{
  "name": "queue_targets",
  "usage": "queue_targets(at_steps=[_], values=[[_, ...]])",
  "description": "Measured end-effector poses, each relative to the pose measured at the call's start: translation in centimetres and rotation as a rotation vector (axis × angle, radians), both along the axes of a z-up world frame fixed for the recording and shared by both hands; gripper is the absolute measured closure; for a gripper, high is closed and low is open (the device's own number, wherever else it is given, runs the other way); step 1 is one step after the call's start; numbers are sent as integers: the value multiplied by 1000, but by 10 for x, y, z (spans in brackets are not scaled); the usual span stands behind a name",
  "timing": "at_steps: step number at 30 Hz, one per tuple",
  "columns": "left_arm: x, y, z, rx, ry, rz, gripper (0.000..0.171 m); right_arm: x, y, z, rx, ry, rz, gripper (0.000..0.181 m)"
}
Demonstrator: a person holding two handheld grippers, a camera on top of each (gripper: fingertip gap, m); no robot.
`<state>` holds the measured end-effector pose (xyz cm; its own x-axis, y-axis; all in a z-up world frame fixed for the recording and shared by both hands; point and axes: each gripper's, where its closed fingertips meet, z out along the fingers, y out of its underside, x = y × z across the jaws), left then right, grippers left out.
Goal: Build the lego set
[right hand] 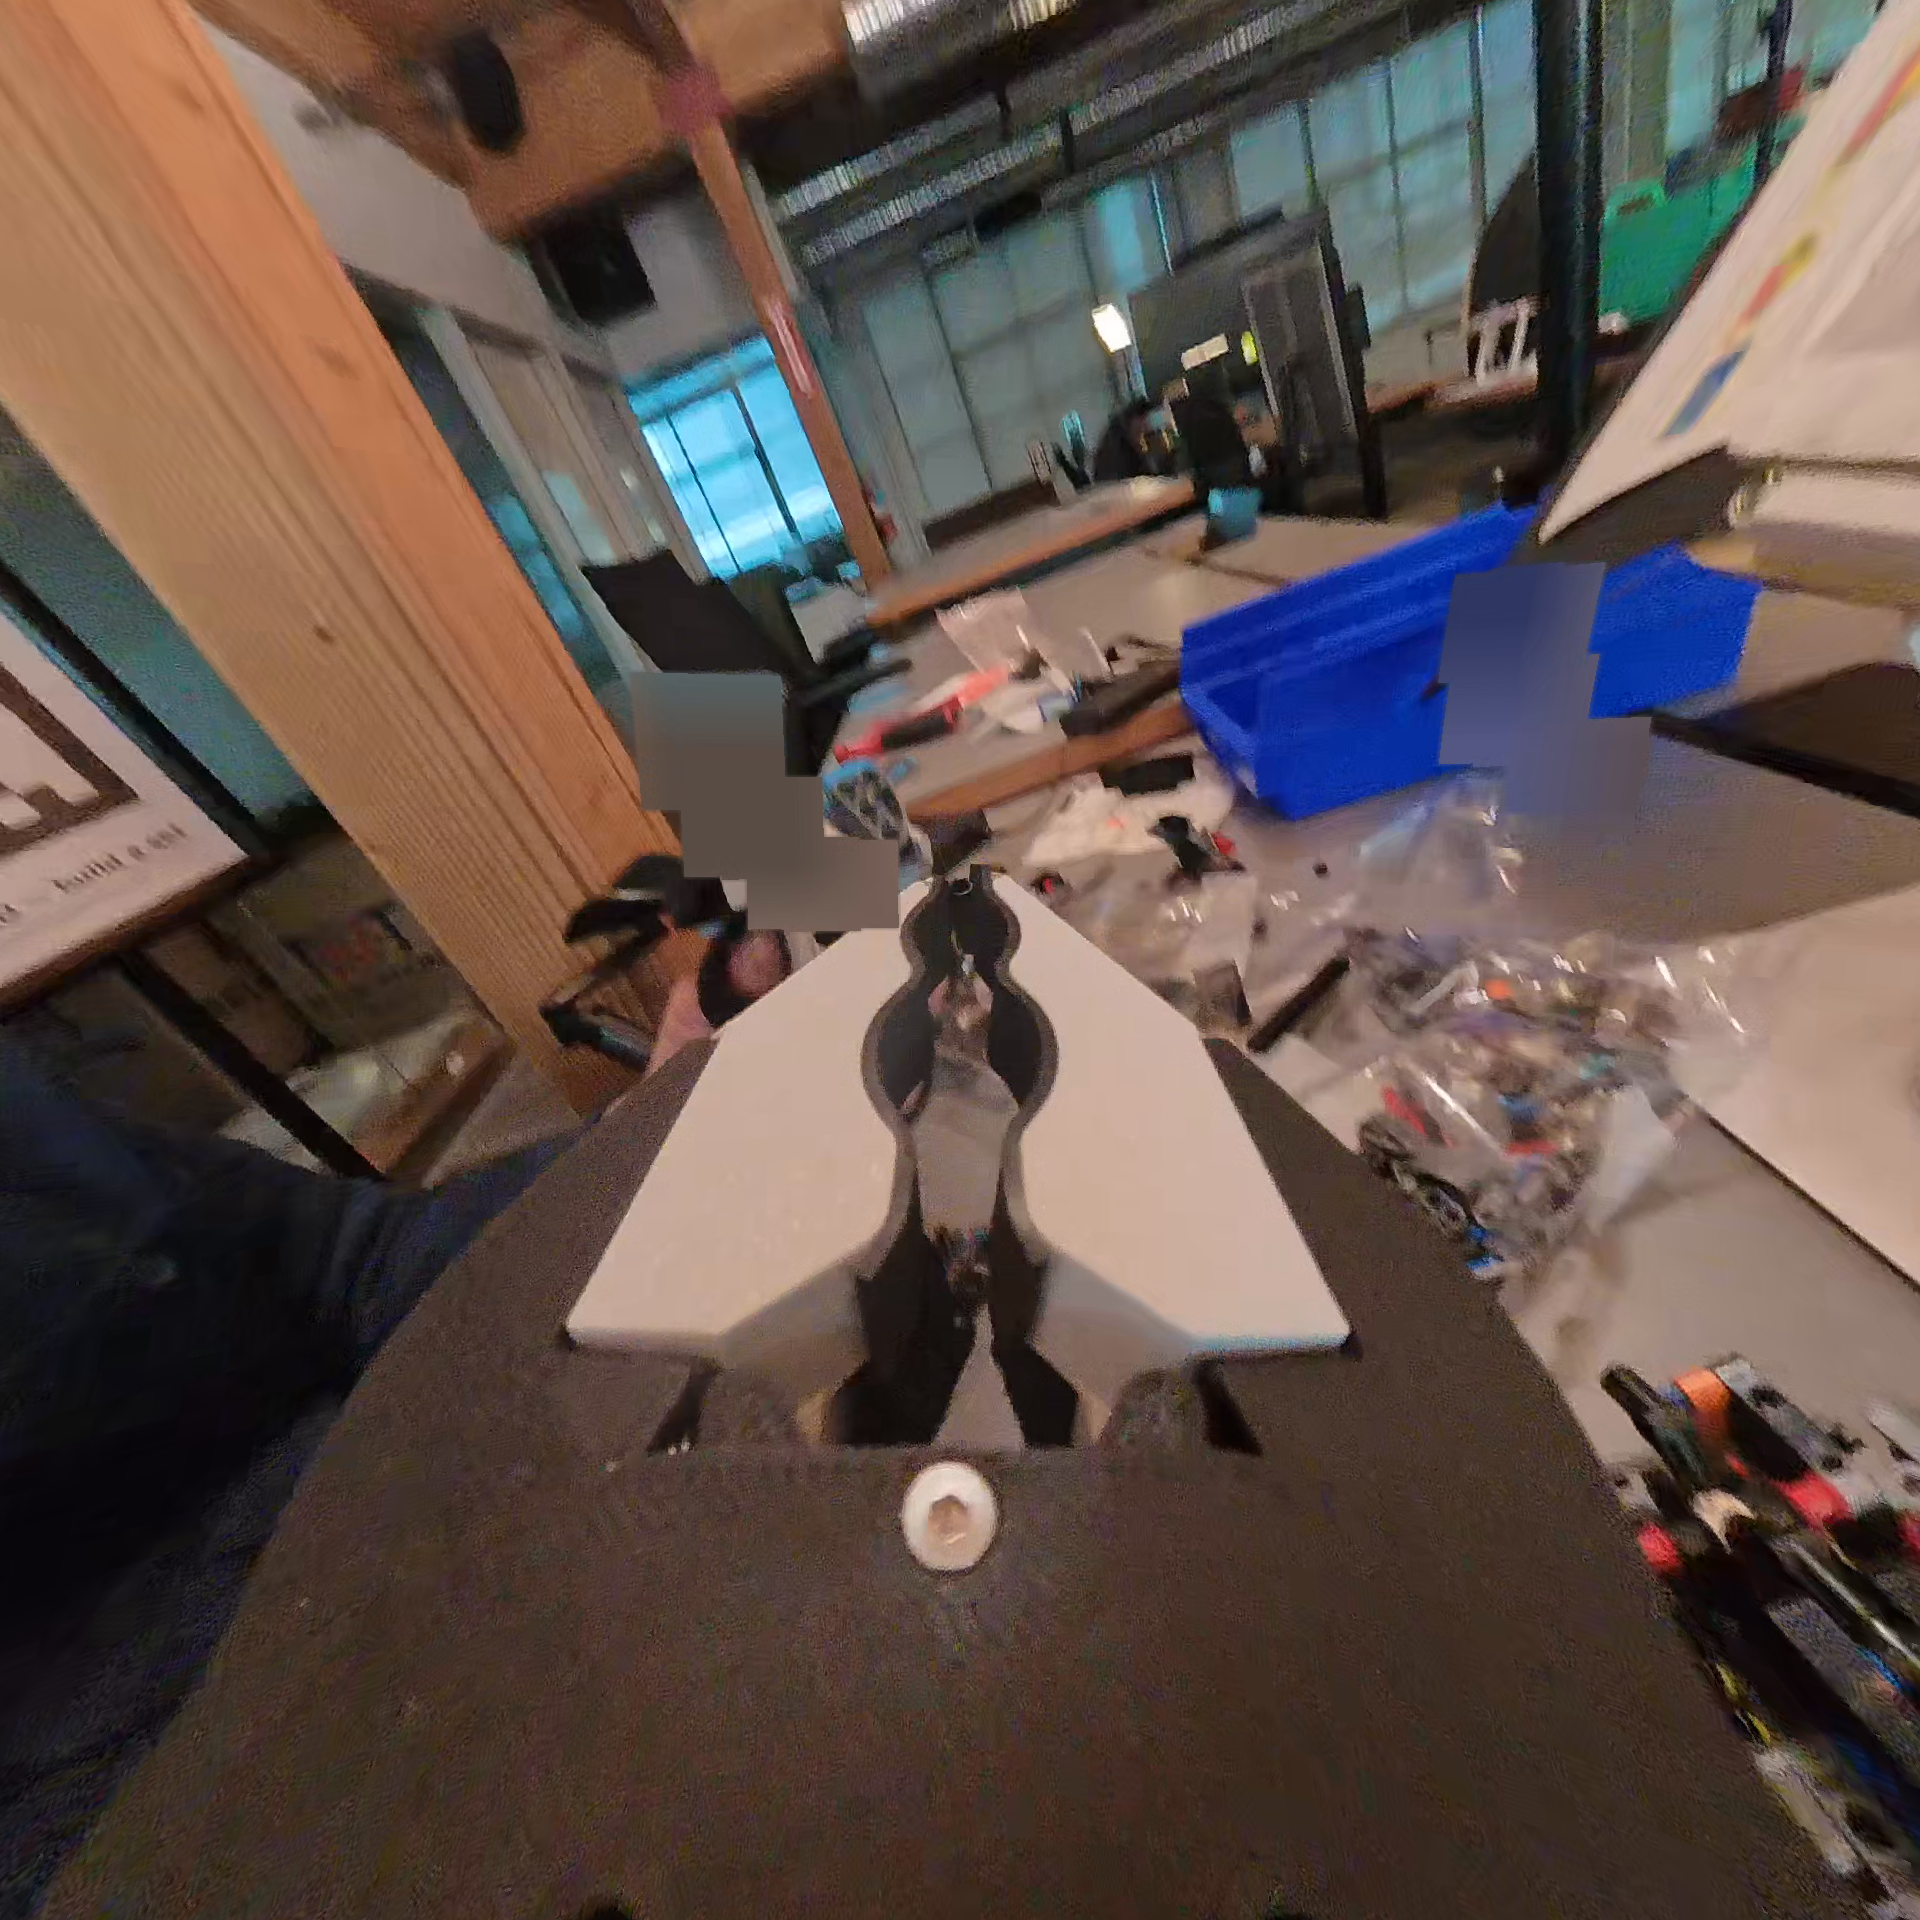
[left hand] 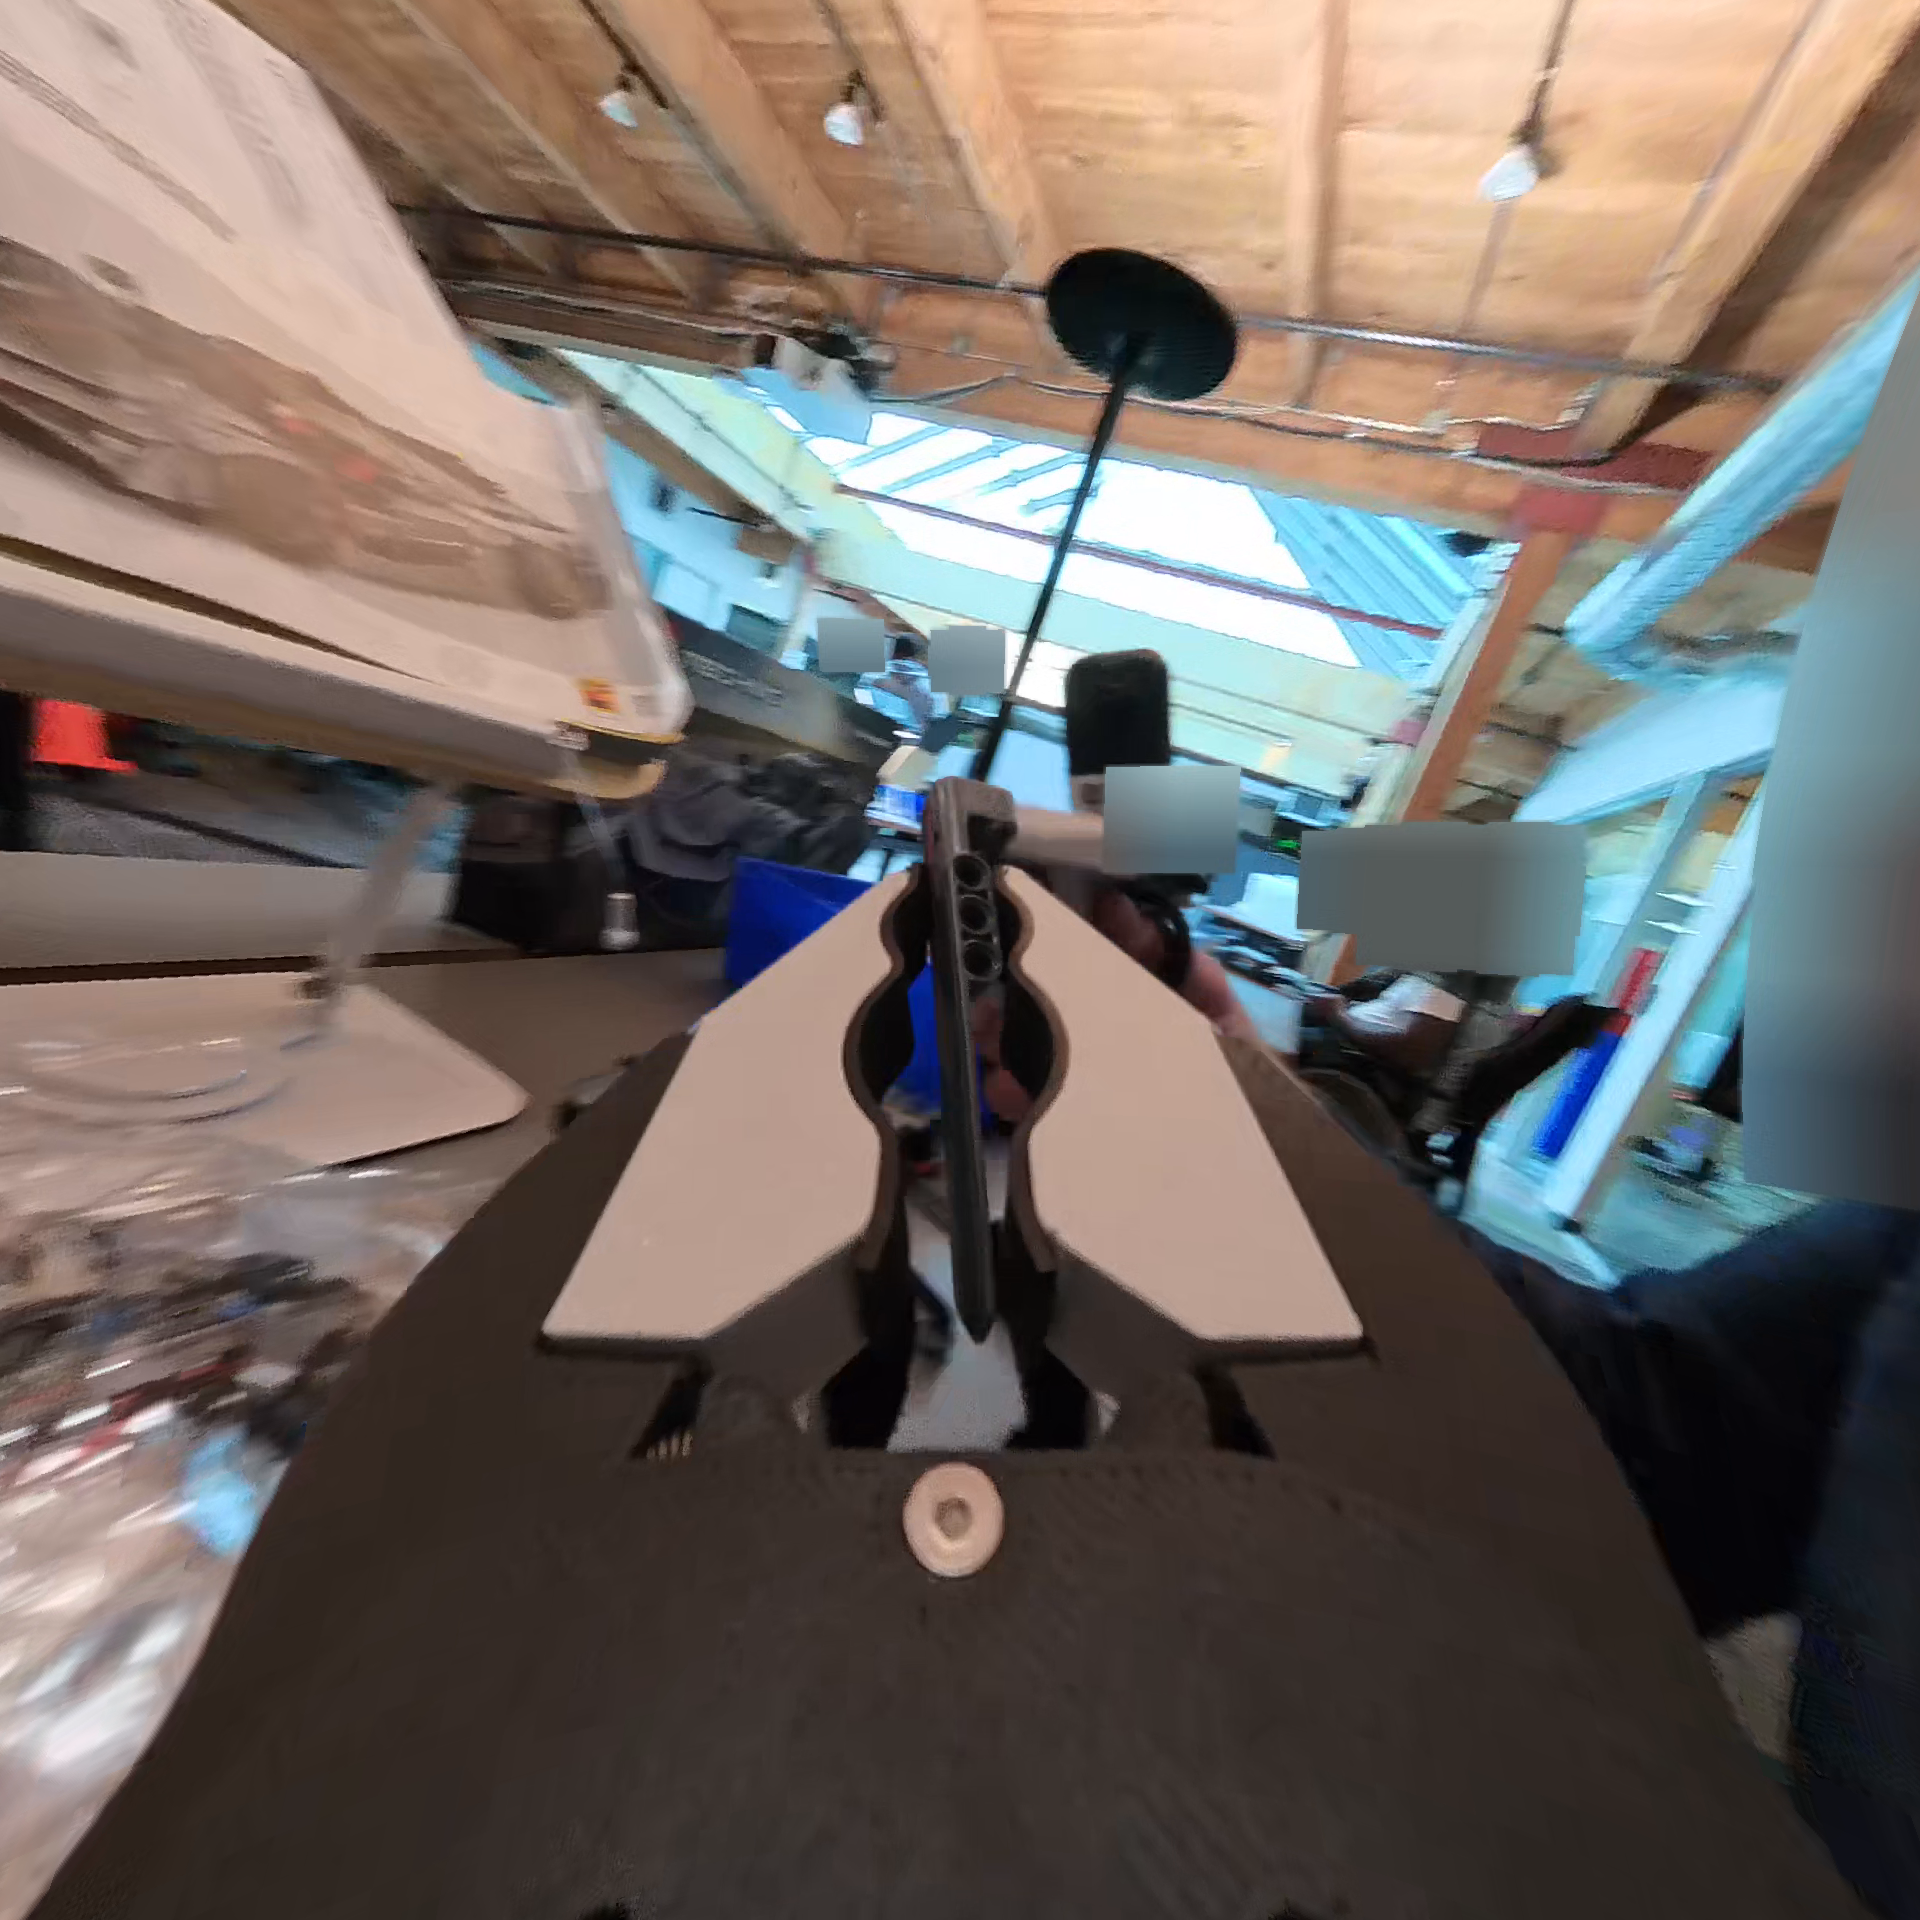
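My left claw (left hand: 961, 883) is clamped on a dark grey holed beam (left hand: 968, 1039), raised above the surface (right hand: 1662, 1247). My right claw (right hand: 961, 894) pinches something small and dark I can't identify; the bagged lego pieces (right hand: 1507, 1060) blur.

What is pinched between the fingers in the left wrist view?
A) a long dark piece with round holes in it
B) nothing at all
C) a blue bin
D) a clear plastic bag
A: the left gripper has its fingers closed on a long dark piece that runs lengthwise between them, with a row of round holes showing near its far end.
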<state>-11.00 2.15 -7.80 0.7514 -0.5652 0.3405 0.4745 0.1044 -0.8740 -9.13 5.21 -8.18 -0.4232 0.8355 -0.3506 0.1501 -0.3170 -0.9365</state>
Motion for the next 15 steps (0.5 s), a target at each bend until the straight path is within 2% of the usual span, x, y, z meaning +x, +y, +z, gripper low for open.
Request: queue_targets(at_steps=[2, 5, 8, 11, 12, 13, 15], values=[[-18, -6, 2, 2, 64, 96, 164, -9, -6, -33, 79, -158, 32, 179], [-31, -12, 0, -7, 143, 160, 164, -19, -14, -102, 252, -466, 94, 179], [-43, -15, 1, -4, 65, 160, 164, -41, -9, -144, 356, -615, 73, 179], [-45, -13, -2, -15, -4, 113, 164, -71, 14, -145, 405, -591, -87, 175], [-45, -13, -3, -21, -8, 110, 164, -77, 24, -139, 448, -567, -146, 160], [-44, -12, -4, -26, -10, 107, 164, -80, 33, -134, 494, -543, -193, 160], [-43, -10, -7, -46, -7, 99, 164, -77, 41, -137, 499, -567, -202, 163]])
